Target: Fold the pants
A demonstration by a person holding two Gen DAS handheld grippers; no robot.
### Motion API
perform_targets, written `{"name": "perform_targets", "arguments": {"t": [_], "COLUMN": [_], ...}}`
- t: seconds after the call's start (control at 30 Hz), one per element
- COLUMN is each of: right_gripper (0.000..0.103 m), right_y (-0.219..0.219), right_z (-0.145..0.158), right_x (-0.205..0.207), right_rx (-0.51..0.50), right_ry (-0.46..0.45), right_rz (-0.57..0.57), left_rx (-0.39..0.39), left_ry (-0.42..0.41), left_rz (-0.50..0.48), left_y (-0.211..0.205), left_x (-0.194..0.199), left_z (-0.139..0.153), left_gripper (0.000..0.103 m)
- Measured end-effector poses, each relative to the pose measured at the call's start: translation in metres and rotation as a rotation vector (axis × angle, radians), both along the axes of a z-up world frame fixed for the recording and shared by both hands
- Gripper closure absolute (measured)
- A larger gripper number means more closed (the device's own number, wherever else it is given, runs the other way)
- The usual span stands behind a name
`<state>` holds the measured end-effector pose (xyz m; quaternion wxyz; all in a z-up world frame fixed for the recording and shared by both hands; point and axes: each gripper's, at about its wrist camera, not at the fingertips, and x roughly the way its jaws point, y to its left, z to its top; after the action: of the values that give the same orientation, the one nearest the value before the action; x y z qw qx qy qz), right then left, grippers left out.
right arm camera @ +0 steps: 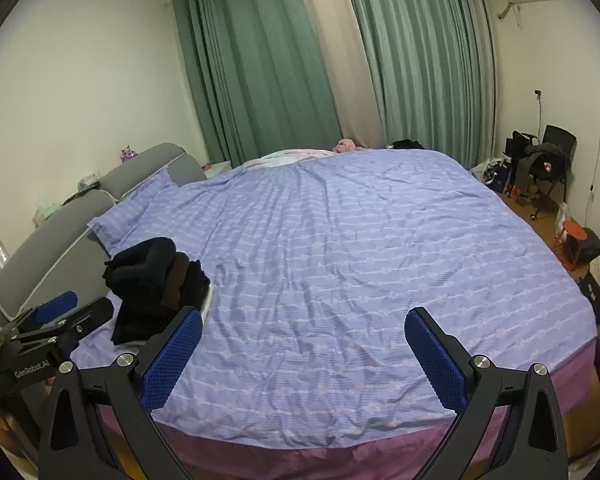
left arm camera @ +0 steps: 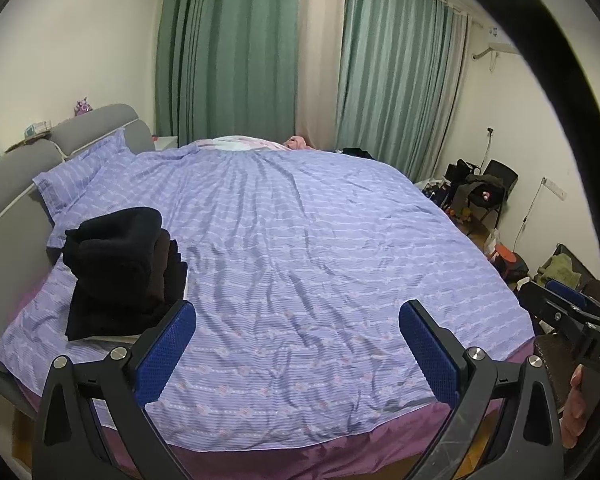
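Observation:
A stack of folded dark pants (left arm camera: 120, 268) sits on the left side of the bed, near the headboard; it also shows in the right wrist view (right arm camera: 156, 284). My left gripper (left arm camera: 298, 316) is open and empty above the bed's near edge, the stack just beyond its left finger. My right gripper (right arm camera: 303, 320) is open and empty over the near edge of the bed. The left gripper shows at the left edge of the right wrist view (right arm camera: 66, 312), the right gripper at the right edge of the left wrist view (left arm camera: 572, 304).
The bed is covered by a lilac patterned duvet (left arm camera: 300, 240) over a purple sheet (right arm camera: 300, 448). A grey headboard (left arm camera: 20, 184) and pillow (left arm camera: 80, 172) lie at the left. Green curtains (right arm camera: 260, 80) hang behind. A cluttered chair (right arm camera: 548, 160), stool (right arm camera: 572, 236) and bags stand at the right.

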<state>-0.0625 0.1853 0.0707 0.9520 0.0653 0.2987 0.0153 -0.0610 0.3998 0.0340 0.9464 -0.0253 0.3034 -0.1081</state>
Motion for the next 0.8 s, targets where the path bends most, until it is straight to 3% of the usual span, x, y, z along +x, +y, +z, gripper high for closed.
{"name": "perform_targets", "arguments": {"t": [0.8], "right_gripper": [0.001], "right_y": [-0.027], "right_z": [0.004], "right_x": [-0.028], "right_rx": [-0.007], "right_ry": [-0.026], "right_rz": [-0.011], "left_rx": [0.038], "left_ry": [-0.038], "left_rz": [-0.005], "left_y": [-0.024], "left_x": [-0.020], "left_z": [0.009], "left_gripper": [0.000]}}
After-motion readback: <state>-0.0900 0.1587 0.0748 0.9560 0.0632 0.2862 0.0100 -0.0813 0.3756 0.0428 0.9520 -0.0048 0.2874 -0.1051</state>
